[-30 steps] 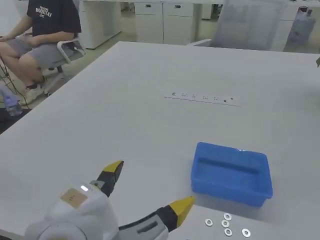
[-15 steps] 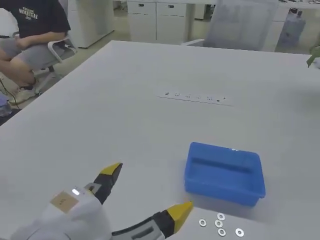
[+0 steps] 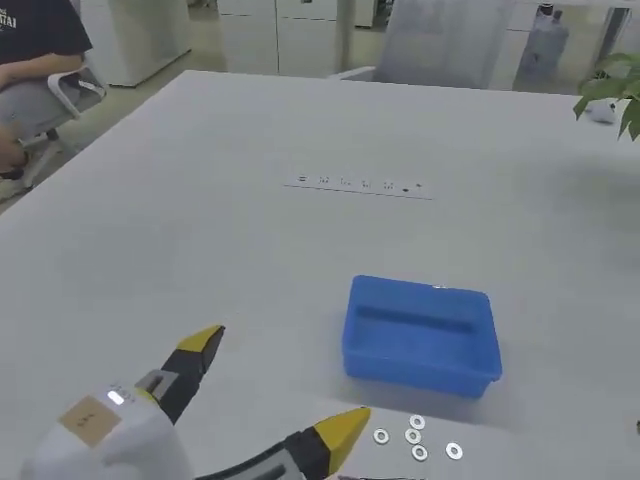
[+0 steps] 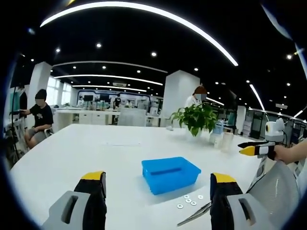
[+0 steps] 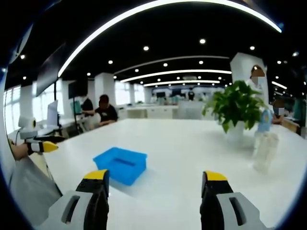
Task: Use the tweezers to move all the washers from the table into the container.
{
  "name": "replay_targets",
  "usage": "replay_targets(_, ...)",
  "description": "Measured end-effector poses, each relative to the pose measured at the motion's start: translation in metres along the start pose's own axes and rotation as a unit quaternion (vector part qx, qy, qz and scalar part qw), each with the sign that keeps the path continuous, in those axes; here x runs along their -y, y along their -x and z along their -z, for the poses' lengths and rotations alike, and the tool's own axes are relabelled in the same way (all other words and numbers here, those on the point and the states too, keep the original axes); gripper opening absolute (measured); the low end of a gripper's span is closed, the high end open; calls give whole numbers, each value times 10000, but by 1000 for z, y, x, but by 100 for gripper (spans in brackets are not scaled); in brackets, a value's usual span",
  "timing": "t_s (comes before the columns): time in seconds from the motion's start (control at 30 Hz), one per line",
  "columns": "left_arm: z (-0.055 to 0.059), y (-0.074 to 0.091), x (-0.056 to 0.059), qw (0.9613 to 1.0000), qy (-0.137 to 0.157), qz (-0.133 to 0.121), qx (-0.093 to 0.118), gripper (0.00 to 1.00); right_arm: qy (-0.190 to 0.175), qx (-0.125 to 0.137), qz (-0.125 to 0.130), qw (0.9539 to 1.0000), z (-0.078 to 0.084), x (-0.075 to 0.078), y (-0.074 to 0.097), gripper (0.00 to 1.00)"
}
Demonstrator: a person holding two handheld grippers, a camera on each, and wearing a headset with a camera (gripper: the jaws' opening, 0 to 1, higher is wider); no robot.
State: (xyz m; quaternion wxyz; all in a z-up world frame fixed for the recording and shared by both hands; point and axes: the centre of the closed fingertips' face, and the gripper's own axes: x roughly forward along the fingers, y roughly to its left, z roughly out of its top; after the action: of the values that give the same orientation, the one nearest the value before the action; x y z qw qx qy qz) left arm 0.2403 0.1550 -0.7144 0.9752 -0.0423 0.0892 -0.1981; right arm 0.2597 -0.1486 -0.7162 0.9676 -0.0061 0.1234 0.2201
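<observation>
Still spread wide, left tool [image 3: 280, 381] hovers near unmoved washers [image 3: 417, 441].

I'm looking down on the white tabletop [image 3: 250, 250], where the blue container [image 3: 415, 365] is sitting right of centre. Five washers [image 3: 415, 438] are lying in a loose cluster just below it in the frame, apart from its front wall. My left tongs [image 3: 275, 383] are hovering at the lower left, yellow tips spread wide and gripping nothing. A person [image 3: 30, 60] is sitting at the upper left, and plant leaves [image 3: 610, 90] are showing at the upper right.
</observation>
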Motion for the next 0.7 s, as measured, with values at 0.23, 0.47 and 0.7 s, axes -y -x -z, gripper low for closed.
replay_targets(0.23,4,0,-2,10000,18,-8,-80,91,59,-81,20,9999,1,-4,-1,77)
replay_targets(0.47,3,0,-4,10000,72,-32,-45,91,156,-129,-53,9998,1,-8,-3,77)
replay_targets(0.7,4,-1,-4,9999,112,-10,-74,89,212,-136,-98,9996,1,-9,-3,77)
